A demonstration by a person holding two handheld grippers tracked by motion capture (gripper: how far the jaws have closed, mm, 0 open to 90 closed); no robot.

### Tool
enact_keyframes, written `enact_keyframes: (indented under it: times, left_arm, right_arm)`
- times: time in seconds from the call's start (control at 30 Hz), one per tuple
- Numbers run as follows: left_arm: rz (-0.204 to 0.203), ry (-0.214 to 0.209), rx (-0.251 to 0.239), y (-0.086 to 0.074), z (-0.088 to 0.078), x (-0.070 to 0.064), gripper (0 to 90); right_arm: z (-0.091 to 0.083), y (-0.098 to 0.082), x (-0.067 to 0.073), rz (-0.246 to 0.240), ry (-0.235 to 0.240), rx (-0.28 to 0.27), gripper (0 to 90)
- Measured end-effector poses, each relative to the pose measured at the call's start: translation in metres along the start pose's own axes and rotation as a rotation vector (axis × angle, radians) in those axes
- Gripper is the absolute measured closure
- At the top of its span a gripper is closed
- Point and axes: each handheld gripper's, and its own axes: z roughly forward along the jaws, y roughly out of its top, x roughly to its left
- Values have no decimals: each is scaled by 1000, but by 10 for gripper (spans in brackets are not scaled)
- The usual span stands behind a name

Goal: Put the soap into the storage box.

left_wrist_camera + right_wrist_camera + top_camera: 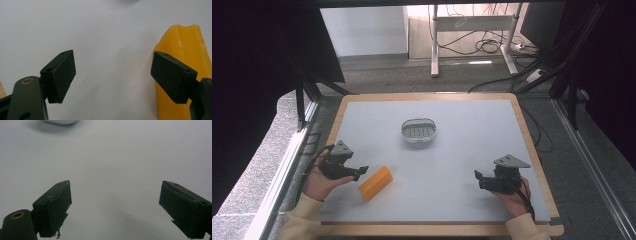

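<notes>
On your table point(462, 165) you have one yellow block point(375, 183) and one white basket point(418, 130). You hold two grippers, one per hand: left gripper point(360, 171), right gripper point(477, 178). Each gripper carries two black jaws and one grey plate.

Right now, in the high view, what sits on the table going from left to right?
Left gripper → yellow block → white slotted dish, farther back → right gripper.
</notes>
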Motion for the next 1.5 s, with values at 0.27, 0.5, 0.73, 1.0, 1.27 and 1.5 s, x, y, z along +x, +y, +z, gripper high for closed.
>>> enact_keyframes:
  times: [0.27,0.5,0.73,1.0,1.27,1.5]
  left_arm:
    - [-5,-2,6,0,-1,0,205]
    - [-4,-38,11,3,-8,-4,242]
    - [-7,-41,-1,7,-17,-5,246]
    - [-5,-58,16,14,-25,-12,247]
    - [16,-63,13,20,-29,-20,248]
    - [32,-76,25,21,-28,-25,246]
  right_arm:
    - [2,-1,0,0,15,6,117]
    - [0,-1,0,21,20,2,124]
    - [1,-3,-1,21,13,6,129]
    - [3,-1,-1,19,7,9,131]
    - [3,-1,0,2,-3,10,135]
    - [2,-1,1,-10,-10,13,139]
